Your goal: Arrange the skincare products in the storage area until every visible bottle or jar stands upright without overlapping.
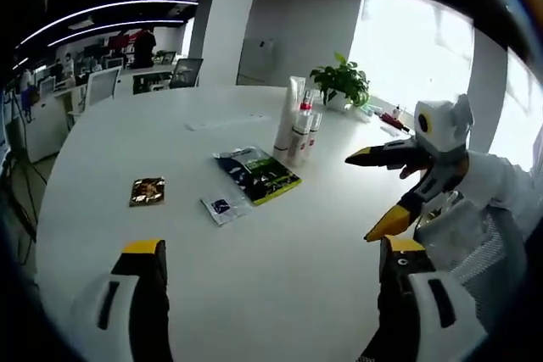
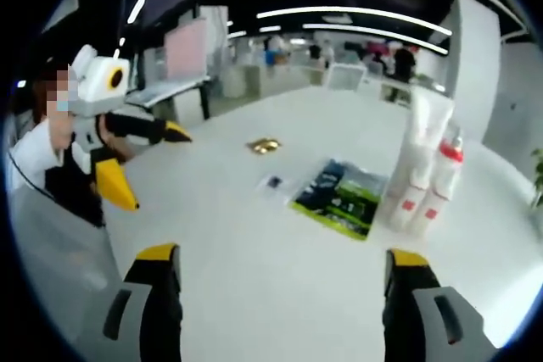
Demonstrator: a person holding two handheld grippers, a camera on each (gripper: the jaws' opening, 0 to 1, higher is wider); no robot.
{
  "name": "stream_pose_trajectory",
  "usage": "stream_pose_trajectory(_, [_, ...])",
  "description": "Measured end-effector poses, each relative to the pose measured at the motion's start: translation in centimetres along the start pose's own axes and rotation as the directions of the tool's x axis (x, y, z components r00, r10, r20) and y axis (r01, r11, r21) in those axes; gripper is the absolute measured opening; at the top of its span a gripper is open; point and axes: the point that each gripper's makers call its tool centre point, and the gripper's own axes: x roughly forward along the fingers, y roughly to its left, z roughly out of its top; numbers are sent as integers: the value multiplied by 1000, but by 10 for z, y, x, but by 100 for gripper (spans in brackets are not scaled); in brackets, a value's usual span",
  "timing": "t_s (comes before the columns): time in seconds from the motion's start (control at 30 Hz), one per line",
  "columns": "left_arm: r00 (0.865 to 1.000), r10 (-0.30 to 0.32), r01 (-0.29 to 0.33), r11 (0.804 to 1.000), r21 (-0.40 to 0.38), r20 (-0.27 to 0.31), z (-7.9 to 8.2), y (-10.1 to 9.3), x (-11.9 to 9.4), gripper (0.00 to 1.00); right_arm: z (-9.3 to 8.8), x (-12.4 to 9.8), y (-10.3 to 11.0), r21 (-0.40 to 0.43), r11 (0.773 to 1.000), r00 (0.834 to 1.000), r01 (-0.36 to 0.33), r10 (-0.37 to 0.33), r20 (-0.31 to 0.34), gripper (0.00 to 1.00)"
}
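White and broad, the counter point(image 1: 254, 294) carries a small cluster of skincare products point(image 1: 297, 125) standing upright toward its far side in the left gripper view: a tall white tube point(image 1: 288, 116), a spray bottle with a red collar point(image 1: 302, 131) just beside it, and a smaller white bottle point(image 1: 315, 129) close behind, all touching or nearly so. In the right gripper view the same products sit at the right, the tube point(image 2: 416, 158) tallest, the red-collared bottle point(image 2: 441, 180) to its right, with small red labels low on the bottles. Nearer than the cluster lies a flat dark packet with a green edge point(image 1: 257, 175), then a small white sachet point(image 1: 223, 206) and, further left, a small brown-gold sachet point(image 1: 147, 191), each apart from the others; the right gripper view shows the dark packet point(image 2: 339, 197), the white sachet point(image 2: 273, 184) and the gold sachet point(image 2: 265, 145) too. The left gripper point(image 1: 280, 252) hovers above bare counter with its yellow-tipped jaws wide apart and nothing between them. The right gripper point(image 2: 284, 260) likewise hangs over the counter, jaws spread and empty; seen from the left gripper view point(image 1: 382, 197) it floats at the right, jaws parted. A potted plant point(image 1: 341, 84) stands beyond the products near a bright window point(image 1: 407, 48). A person in white point(image 2: 38, 167) holds the left gripper point(image 2: 148, 167) at the left of the right gripper view.
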Motion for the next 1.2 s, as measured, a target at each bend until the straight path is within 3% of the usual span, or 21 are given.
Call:
stream_pose_trajectory(0.1, [1000, 3, -3, 1000, 4, 9, 2, 1, 0, 99, 6, 5, 4, -14, 1000, 1000, -21, 21, -1, 99])
stream_pose_trajectory(0.2, [1000, 3, -3, 1000, 1, 16, 4, 1, -1, 99, 28, 11, 7, -47, 998, 997, -48, 51, 52, 99])
stream_pose_trajectory(0.4, [1000, 3, -3, 1000, -11, 9, 1, 1, -2, 99, 52, 29, 3, -78, 995, 995, -63, 69, 67, 99])
stream_pose_trajectory(0.9, [1000, 25, -25, 999, -28, 18, 3, 7, -5, 99, 73, 67, 8, -163, 980, 989, -115, 128, 74, 96])
stream_pose_trajectory(1.2, [1000, 17, -17, 1000, -23, 0, -1, 10, -2, 99, 71, 92, 8, -187, 971, 987, -150, 157, 24, 93])
